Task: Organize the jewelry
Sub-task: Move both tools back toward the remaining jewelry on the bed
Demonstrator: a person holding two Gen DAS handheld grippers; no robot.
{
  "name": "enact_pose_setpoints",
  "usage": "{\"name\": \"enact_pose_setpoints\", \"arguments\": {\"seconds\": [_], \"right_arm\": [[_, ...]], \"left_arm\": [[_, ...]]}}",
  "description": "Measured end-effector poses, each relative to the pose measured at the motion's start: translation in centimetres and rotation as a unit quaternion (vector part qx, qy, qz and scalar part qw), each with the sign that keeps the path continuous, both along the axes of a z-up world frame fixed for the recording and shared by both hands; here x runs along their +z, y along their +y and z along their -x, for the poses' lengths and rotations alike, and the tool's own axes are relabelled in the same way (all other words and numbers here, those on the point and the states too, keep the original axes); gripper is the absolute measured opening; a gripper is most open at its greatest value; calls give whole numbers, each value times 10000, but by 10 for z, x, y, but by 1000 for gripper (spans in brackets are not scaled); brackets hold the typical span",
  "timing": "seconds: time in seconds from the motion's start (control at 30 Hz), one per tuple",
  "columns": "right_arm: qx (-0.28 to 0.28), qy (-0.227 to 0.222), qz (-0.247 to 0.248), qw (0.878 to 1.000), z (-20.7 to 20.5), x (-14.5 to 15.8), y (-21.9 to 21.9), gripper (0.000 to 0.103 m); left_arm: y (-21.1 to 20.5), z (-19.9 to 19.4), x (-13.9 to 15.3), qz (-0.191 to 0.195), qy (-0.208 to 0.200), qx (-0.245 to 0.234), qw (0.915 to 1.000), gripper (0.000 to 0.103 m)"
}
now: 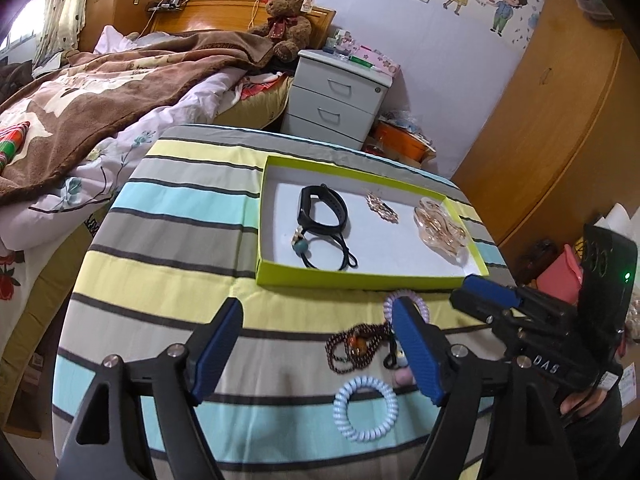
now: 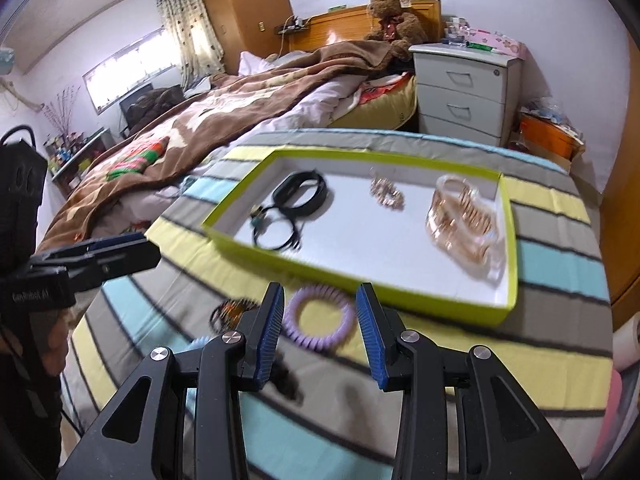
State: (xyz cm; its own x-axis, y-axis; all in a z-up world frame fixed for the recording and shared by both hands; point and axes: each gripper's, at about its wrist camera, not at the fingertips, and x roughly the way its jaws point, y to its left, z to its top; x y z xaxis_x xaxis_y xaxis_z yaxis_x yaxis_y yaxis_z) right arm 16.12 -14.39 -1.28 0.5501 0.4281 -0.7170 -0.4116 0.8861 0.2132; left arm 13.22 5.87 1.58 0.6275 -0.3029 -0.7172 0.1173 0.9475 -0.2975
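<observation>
Left hand-held gripper [image 1: 316, 344] stands spread and empty above bare striped bench [image 1: 160, 272]. Right hand-held gripper [image 2: 320, 332], half-spread, holds nothing; purple coil band [image 2: 318, 322] lies ahead, tray [image 2: 360, 280] edge just beyond.

Daylight came from a curtained window [image 2: 128, 68], which was blown out to white glare in the right wrist view. The room was evenly and fairly brightly lit, with soft shadows under the claw fingers [image 2: 272, 328] on the striped worktop [image 2: 560, 264]. That view was smeared by motion blur, worst on the green tray [image 2: 360, 276]; the left wrist view was sharper. Both bowed strongly at the edges, with dark corners.
</observation>
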Motion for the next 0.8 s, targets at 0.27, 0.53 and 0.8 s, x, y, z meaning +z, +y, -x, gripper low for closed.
{"name": "enact_pose_setpoints", "arguments": {"seconds": [0.27, 0.53, 0.8], "right_arm": [[252, 158, -39, 9996, 20, -12, 16, 39], [208, 294, 50, 9993, 27, -24, 26, 39], [160, 419, 287, 9986, 27, -32, 34, 43]], "left_arm": [[15, 20, -3, 33, -39, 119, 9999, 81], [28, 33, -10, 90, 5, 198, 9998, 81], [34, 40, -14, 128, 11, 228, 9997, 82]]}}
